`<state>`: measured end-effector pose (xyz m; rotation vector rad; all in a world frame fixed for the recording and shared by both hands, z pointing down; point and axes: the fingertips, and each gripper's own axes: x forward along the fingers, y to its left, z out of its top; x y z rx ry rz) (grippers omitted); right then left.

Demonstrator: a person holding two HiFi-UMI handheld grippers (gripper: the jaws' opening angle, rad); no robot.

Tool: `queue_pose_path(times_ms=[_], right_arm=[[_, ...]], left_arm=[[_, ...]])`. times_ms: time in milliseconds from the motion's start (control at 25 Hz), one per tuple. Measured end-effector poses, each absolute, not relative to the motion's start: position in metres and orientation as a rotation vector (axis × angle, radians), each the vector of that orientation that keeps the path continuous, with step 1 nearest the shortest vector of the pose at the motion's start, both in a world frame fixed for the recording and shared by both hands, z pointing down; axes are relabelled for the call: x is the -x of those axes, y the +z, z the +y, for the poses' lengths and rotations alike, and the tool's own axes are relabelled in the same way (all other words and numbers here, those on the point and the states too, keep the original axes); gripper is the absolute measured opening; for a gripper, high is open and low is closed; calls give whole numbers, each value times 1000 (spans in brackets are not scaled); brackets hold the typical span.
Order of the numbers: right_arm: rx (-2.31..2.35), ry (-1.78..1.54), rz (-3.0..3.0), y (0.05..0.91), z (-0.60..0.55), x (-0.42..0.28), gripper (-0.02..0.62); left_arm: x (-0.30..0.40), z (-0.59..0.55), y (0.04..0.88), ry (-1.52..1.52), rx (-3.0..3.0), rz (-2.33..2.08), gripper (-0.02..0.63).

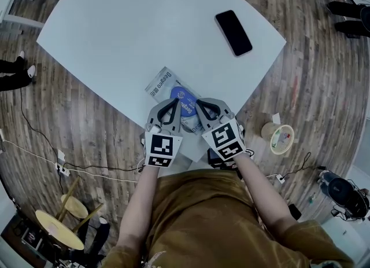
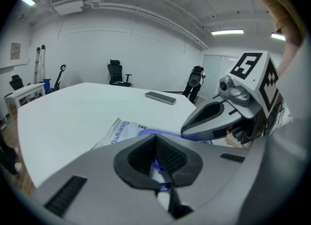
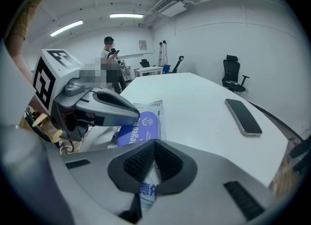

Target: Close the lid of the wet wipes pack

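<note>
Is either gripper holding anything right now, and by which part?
Nothing held: left gripper and right gripper are both shut and empty, over the wipes pack.

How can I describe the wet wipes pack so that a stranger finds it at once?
Start at the large white table. On its near edge lies the wet wipes pack, flat and pale, with a blue lid. Its one neighbour, a phone, is black.

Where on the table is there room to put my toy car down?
Lots of bare table lies beyond the pack and left of the phone. A smaller gap sits between pack and phone. The near edge is crowded: left tool and right tool sit over the pack there.
</note>
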<state>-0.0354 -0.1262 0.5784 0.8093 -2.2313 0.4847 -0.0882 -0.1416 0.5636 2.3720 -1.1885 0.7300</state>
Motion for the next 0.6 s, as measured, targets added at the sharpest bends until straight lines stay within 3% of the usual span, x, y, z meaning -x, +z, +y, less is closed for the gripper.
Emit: queue_pose_path(times_ms=[600], right_arm=[[-958,445,-2305,541,-127,15,9]], left_arm=[[88,-131,533,700,-2394,-1284,6]])
